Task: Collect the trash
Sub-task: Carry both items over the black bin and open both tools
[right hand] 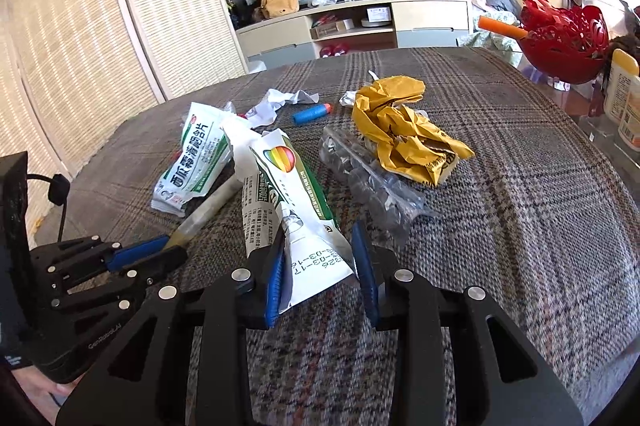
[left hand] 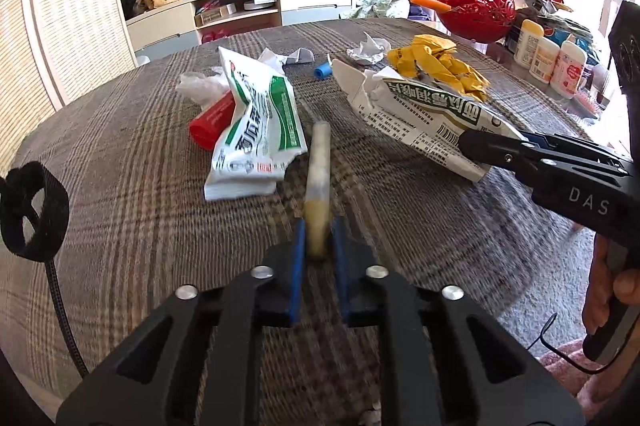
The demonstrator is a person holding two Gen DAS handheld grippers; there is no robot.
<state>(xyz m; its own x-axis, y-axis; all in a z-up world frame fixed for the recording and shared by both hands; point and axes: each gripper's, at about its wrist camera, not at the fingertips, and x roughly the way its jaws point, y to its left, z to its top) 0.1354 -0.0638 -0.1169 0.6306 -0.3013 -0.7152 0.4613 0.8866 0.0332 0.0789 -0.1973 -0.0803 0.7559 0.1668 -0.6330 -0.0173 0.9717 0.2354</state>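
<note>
Left claw (left hand: 318, 246) squeezed on pale tube (left hand: 318, 166), tube pointing away over plaid table (left hand: 120, 186). Green-white packet (left hand: 256, 130) just beside. Right view: right claw (right hand: 320, 278) apart, white box (right hand: 288, 194) between fingers. Yellow wrapper (right hand: 404, 134) near.

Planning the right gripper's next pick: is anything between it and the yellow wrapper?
Yes. The right gripper has a white packet between its fingers, and a crumpled clear plastic tray lies between it and the yellow wrapper, touching the wrapper's near edge.
</note>
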